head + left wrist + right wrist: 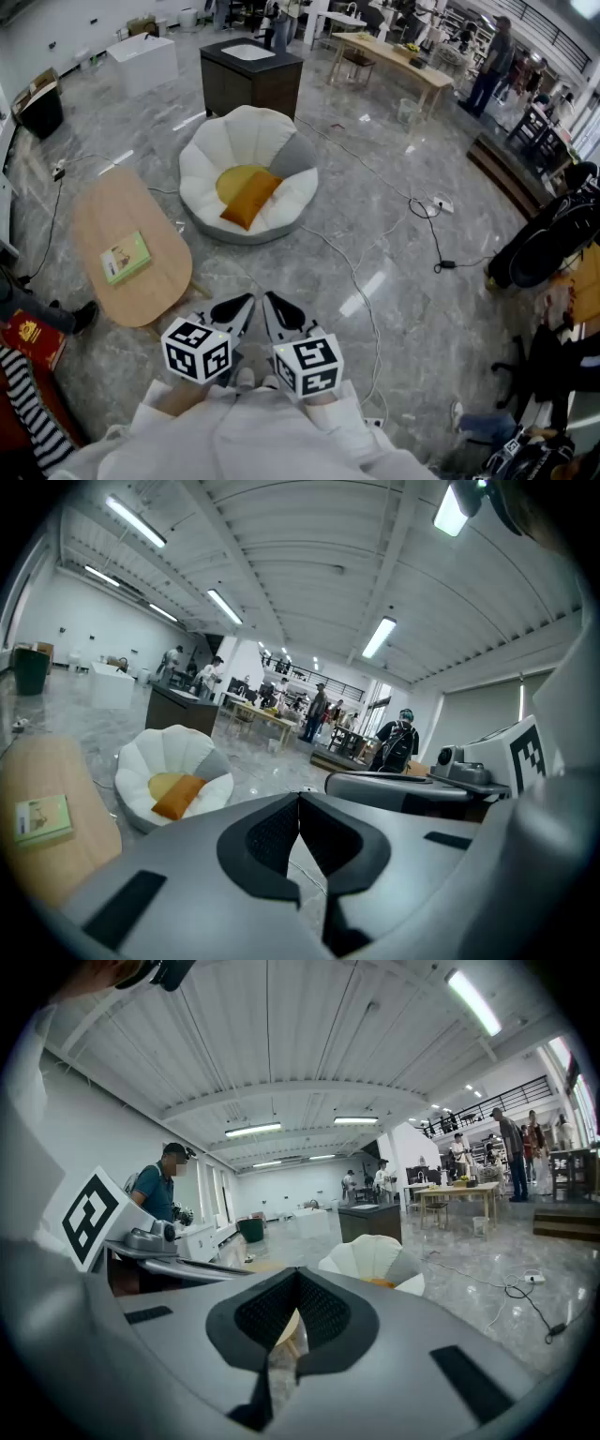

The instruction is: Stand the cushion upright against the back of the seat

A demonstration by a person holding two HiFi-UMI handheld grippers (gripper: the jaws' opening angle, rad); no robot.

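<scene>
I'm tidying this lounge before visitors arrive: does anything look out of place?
The orange cushion lies flat and askew on the white petal seat rather than upright against its back. Also, loose cables trail across the floor.

Left tongs and right tongs: pale grey moulded shells and black tapered jaws. Black pads have a fine mesh texture. Each carries a white cube with black square markers: left cube, right cube. Person wears a loose, creased off-white top.
</scene>
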